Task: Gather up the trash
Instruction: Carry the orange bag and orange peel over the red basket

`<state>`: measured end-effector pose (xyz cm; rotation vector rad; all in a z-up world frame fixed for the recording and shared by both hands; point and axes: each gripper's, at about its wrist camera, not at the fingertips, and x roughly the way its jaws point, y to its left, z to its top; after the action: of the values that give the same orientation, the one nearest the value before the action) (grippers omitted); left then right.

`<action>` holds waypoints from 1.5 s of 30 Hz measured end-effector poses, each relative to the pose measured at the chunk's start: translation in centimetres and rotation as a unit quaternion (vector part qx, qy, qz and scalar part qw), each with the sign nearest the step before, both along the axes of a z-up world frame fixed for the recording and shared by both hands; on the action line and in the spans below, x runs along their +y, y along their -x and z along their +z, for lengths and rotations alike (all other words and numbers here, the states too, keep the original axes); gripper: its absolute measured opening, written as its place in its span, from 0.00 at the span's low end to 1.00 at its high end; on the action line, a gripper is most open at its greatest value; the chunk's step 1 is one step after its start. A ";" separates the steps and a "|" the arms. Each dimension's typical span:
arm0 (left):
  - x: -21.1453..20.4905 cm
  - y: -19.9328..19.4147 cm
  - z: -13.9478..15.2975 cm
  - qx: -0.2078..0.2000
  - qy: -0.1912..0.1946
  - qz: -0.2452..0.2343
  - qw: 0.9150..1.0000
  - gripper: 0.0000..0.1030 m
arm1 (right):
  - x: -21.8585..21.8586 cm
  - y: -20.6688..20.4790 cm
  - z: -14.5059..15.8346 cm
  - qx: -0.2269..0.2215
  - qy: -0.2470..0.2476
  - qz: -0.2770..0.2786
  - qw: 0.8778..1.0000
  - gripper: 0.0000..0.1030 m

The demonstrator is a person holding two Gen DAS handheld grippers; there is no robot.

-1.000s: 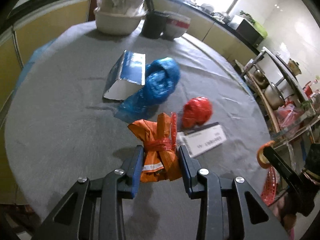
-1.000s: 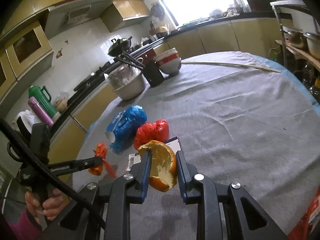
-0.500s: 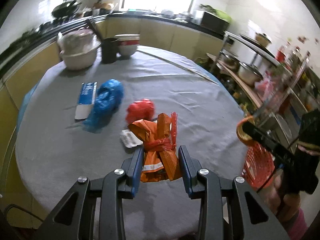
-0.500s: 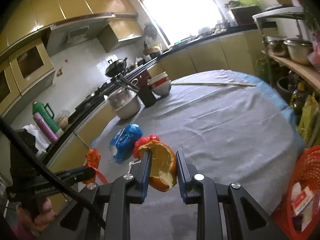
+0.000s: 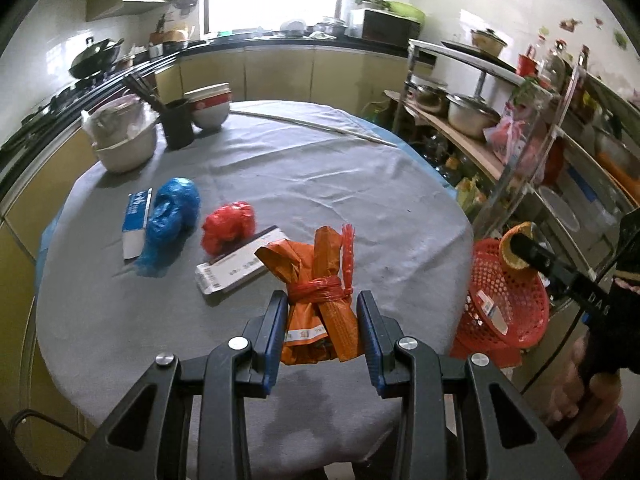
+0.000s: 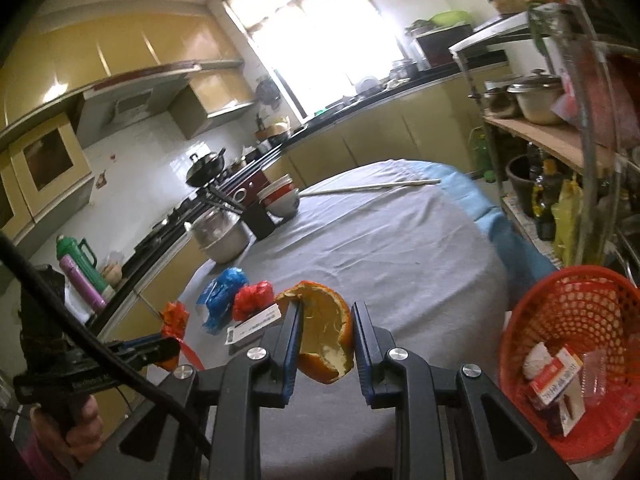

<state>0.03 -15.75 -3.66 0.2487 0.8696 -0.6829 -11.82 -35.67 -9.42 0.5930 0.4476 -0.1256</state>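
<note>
**Two grippers loaded, basket at the table's edge**

Both tools carry trash above the round grey-clothed table (image 5: pixel 280 168). The left gripper (image 5: pixel 322 320) pinches an orange wrapper bundle (image 5: pixel 320 280) tied with a red band, its blue-padded fingers (image 5: pixel 276 332) pressed against the bundle's lower sides; the bundle stands upright between them, clear of the cloth. The right gripper (image 6: pixel 325 344) clamps a curved orange peel (image 6: pixel 324 336), pale pith facing right, held in the air over the near part of the table.

The red mesh basket (image 6: pixel 576 308) sits beside the table's edge, low on the right; it holds a red-and-white carton (image 6: pixel 554 380) and what looks like clear plastic, though that corner is blurred. From the left wrist view the peel hangs above the basket's rim.

On the cloth lie a blue bag (image 5: pixel 172 216), a blue-and-white box (image 5: pixel 136 220) touching it, a red bag (image 5: pixel 228 226) just beside, and a flat printed packet (image 5: pixel 236 268). Bowls (image 5: pixel 210 106) and a dark cup (image 5: pixel 178 124) stand at the far side.
</note>
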 end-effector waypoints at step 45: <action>-16.2 6.8 -0.6 -0.013 -0.040 -0.184 0.982 0.36 | -11.3 10.2 -1.1 -0.010 -0.037 -0.163 0.986 0.26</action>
<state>-6.75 -31.97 -4.29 0.4983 0.8353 -0.9861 -22.03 -46.96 -10.54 0.7383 0.3332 -0.4168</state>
